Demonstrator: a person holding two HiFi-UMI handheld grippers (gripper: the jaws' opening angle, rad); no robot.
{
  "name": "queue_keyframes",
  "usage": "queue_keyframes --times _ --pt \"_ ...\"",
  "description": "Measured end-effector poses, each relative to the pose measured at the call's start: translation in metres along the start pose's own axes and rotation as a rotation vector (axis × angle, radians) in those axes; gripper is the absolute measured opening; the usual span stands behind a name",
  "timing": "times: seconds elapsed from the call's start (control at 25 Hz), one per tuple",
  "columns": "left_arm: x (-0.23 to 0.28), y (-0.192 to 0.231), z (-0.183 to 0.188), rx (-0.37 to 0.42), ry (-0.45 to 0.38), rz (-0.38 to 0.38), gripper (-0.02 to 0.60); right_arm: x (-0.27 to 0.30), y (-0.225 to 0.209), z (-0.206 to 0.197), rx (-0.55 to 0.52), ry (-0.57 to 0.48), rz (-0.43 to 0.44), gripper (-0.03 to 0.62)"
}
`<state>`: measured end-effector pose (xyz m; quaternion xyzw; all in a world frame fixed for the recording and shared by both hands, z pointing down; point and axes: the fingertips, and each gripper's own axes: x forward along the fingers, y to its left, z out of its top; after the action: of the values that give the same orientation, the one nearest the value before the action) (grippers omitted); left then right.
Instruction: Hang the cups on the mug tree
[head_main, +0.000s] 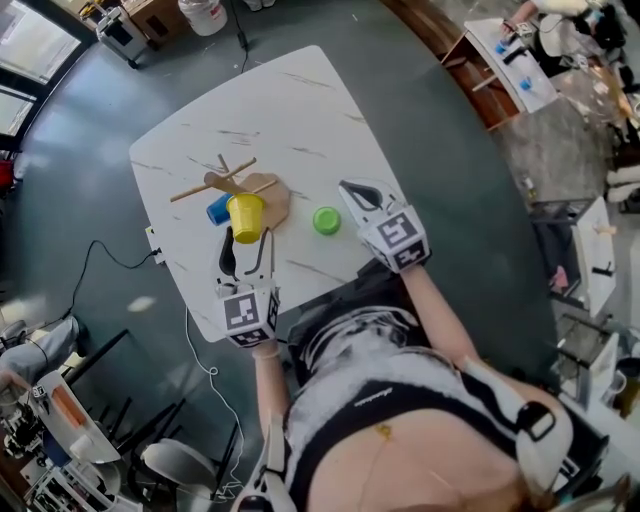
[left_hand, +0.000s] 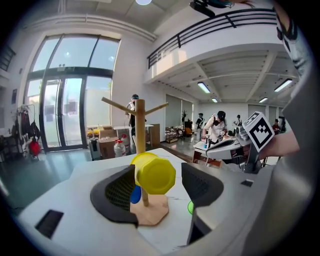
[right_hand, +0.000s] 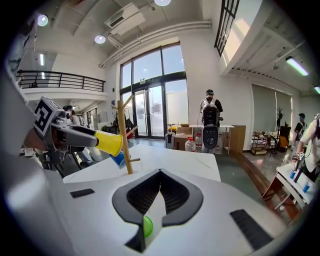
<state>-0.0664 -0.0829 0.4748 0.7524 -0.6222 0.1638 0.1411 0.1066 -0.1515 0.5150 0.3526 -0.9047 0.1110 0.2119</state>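
The wooden mug tree stands on its base near the table's front. A yellow cup hangs sideways on a low peg, and a blue cup hangs beside it. My left gripper stands open around the yellow cup, with a gap showing at the right finger. To the right of the base, a green cup sits on the table. My right gripper is shut and empty just right of it. Under its closed jaws, the green cup shows in the right gripper view.
The table's front edge lies close to the person's body. A cable runs over the floor at the left. Another workbench stands at the upper right. People stand far off in the hall.
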Motion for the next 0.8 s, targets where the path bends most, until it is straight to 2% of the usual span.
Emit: queue_keyframes --times 0.16,0.32,0.64,0.8 --pt "-0.002 -0.002 0.001 -0.004 -0.015 -0.002 0.33 -0.001 -0.002 -0.004 -0.006 0.004 0.006 0.005" --pt "-0.007 -0.003 0.0 -0.027 -0.021 0.007 0.33 0.0 0.001 -0.008 -0.016 0.024 0.021 0.005" --pt "-0.017 -0.006 -0.022 -0.079 0.002 0.014 0.33 0.007 0.013 -0.017 -0.036 0.064 0.073 0.005" --pt "-0.012 -0.014 -0.038 -0.105 0.036 -0.01 0.33 0.009 0.018 -0.022 -0.042 0.076 0.094 0.005"
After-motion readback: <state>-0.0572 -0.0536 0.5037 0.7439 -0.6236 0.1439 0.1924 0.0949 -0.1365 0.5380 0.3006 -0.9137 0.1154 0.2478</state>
